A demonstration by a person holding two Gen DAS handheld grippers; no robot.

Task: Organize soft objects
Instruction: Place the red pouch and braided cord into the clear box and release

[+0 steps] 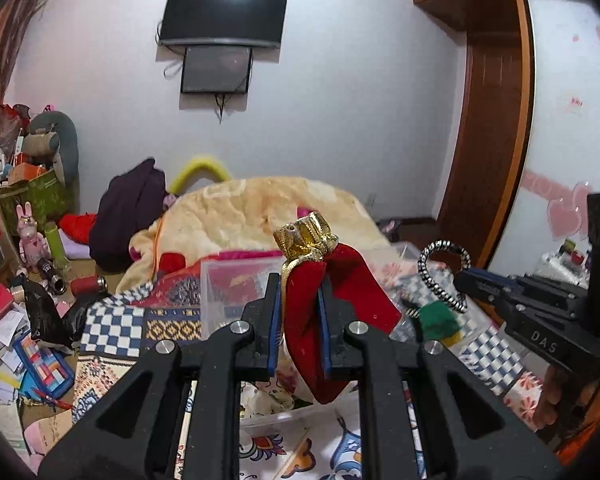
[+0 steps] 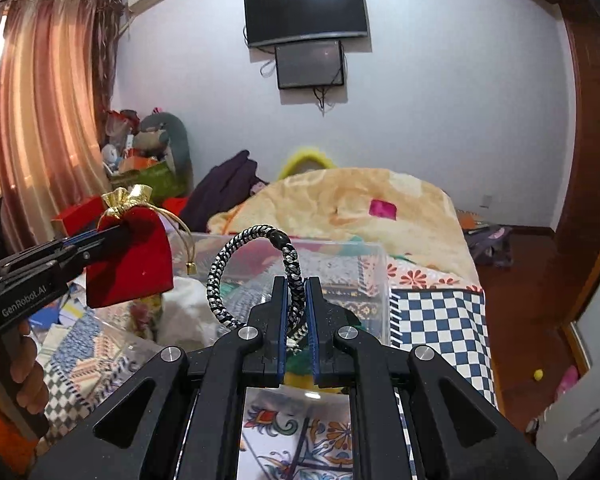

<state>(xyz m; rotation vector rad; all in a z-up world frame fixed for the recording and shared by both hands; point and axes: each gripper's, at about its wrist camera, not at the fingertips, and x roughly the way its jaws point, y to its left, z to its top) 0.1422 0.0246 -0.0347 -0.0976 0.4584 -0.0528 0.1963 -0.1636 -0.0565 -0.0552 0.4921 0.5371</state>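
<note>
My left gripper (image 1: 300,292) is shut on a red velvet drawstring pouch (image 1: 332,312) with a gold top, held up above the bed. The pouch (image 2: 132,256) and left gripper (image 2: 112,236) also show at the left of the right wrist view. My right gripper (image 2: 296,292) is shut on a black-and-white braided bracelet (image 2: 252,264), whose loop curves up to the left. In the left wrist view the bracelet (image 1: 440,272) and right gripper (image 1: 464,280) sit at the right. A green and yellow felt piece (image 1: 440,322) hangs under the bracelet.
A clear plastic box (image 2: 340,264) sits on the patterned bedspread (image 2: 440,320) below both grippers. A yellow blanket (image 1: 260,212) is heaped behind it. Cluttered toys and papers (image 1: 28,280) lie at the left. A wooden wardrobe (image 1: 488,120) stands at the right.
</note>
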